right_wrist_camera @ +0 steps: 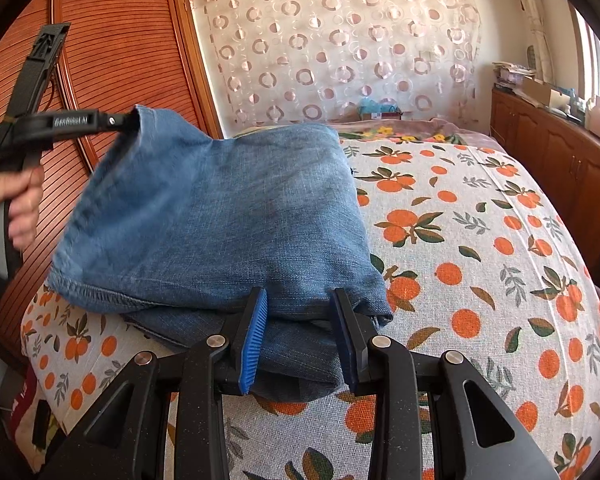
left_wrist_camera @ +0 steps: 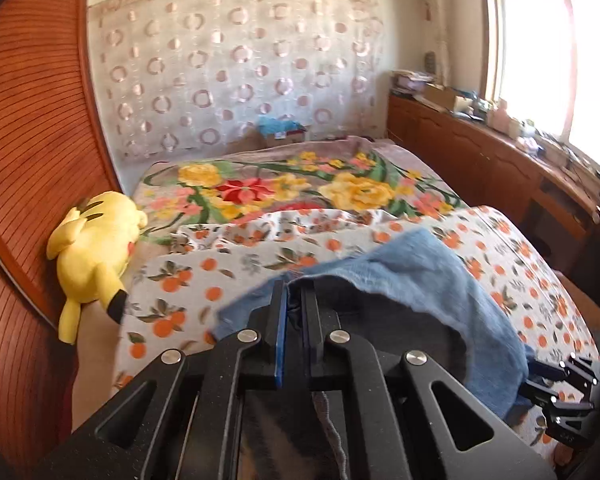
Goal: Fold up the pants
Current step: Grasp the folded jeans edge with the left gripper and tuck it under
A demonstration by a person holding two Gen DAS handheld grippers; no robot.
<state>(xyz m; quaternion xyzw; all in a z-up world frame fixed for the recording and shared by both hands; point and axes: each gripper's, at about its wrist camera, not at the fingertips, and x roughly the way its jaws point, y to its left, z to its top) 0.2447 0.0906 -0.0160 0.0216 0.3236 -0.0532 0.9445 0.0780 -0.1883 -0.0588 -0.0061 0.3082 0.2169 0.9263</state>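
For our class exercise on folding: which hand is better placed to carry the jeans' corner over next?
Left. The left tool already pinches the raised corner of the jeans, lifted off the bed. The right tool sits at the folded stack's near edge, seemingly holding it down.

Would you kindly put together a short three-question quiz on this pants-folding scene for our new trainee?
1. True or false: the left gripper is shut on a corner of the jeans.
2. Which pattern covers the sheet under the jeans? A) blue stripes B) oranges with leaves C) plain white
3. Fill in: the yellow plush toy lies on the bed beside the ____ headboard.

Key: 1 true, it holds the corner lifted above the rest of the jeans, while the right gripper has the folded edge between its fingers. 2 B. 3 wooden.
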